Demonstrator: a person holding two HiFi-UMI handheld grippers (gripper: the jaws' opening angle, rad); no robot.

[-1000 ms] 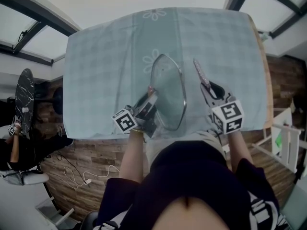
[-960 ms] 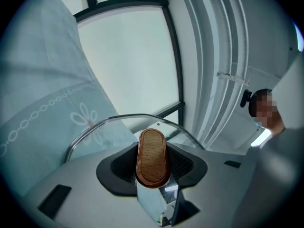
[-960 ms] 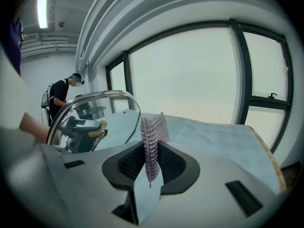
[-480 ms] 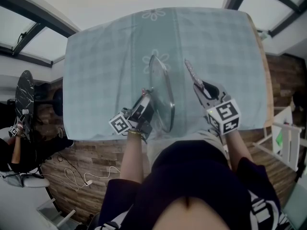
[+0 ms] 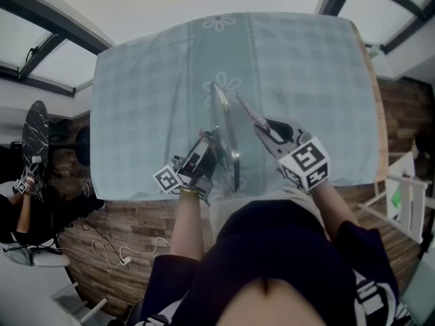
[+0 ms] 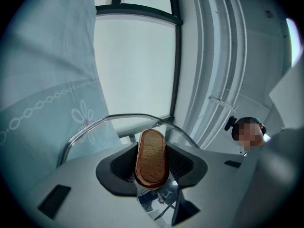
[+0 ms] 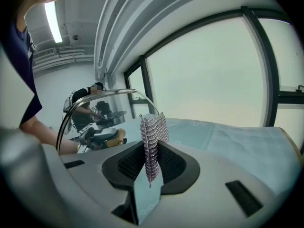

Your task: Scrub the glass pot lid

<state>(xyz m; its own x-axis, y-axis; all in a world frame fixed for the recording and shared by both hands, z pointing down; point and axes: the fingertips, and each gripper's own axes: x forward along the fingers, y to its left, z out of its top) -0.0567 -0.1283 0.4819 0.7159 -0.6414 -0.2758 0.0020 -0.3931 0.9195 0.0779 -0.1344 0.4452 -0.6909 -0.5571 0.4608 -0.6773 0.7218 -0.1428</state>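
The glass pot lid (image 5: 223,132) stands almost edge-on above the pale blue tablecloth (image 5: 306,80). My left gripper (image 5: 204,156) is shut on the lid's wooden knob (image 6: 151,157), and the steel rim (image 6: 90,128) arcs behind the knob. My right gripper (image 5: 269,130) is shut on a metal mesh scrubber (image 5: 249,111), which sticks up and left toward the lid's right face, a short gap away. In the right gripper view the scrubber (image 7: 153,141) rises between the jaws, with the lid (image 7: 90,107) at the left and the knob (image 7: 117,137) visible through the glass.
The table's wooden edge (image 5: 375,114) runs down the right side. A white rack (image 5: 408,199) stands on the floor at the right. A seated person (image 5: 27,206) and a white cable (image 5: 115,250) are at the lower left.
The lid has turned from nearly face-on to almost edge-on in my left gripper. My right gripper has carried the scrubber left, closer to the lid.
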